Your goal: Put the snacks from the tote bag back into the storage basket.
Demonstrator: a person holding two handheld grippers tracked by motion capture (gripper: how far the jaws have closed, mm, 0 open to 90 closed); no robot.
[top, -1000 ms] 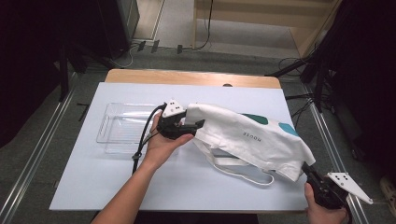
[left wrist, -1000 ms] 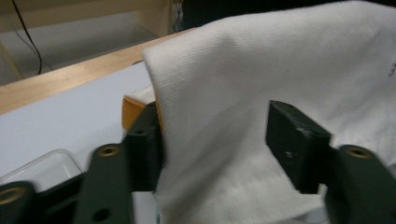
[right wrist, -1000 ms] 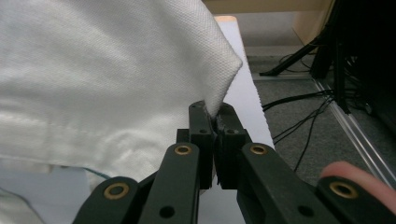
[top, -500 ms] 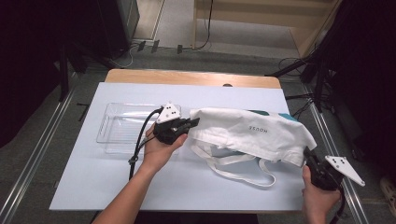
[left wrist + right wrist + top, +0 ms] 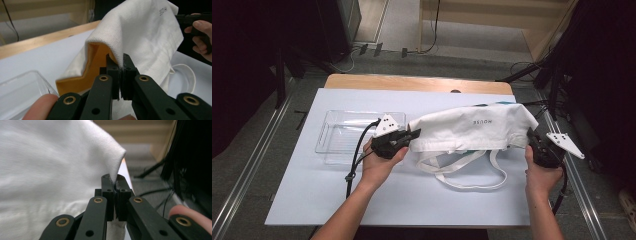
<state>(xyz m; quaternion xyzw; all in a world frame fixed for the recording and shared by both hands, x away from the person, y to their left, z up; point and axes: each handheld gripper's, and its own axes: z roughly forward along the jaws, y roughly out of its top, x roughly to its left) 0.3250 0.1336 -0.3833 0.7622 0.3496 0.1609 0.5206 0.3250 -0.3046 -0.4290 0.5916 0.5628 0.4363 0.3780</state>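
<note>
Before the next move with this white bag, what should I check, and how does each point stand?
1. Left gripper clamped on the white bag: ok, jaws shut on the cloth at the end with the yellow lining.
2. Right gripper clamped on the bag's other end: ok, cloth pinched between the jaws.
3. Bag spread between both grippers: ok, though it sags on the table.
4. Straps free: ok, they lie loose on the table in front of the bag.
5. Clear plastic tray out of the way: ok, beside the left gripper, apart from the bag.
6. Anything inside the bag: cannot tell.
</note>
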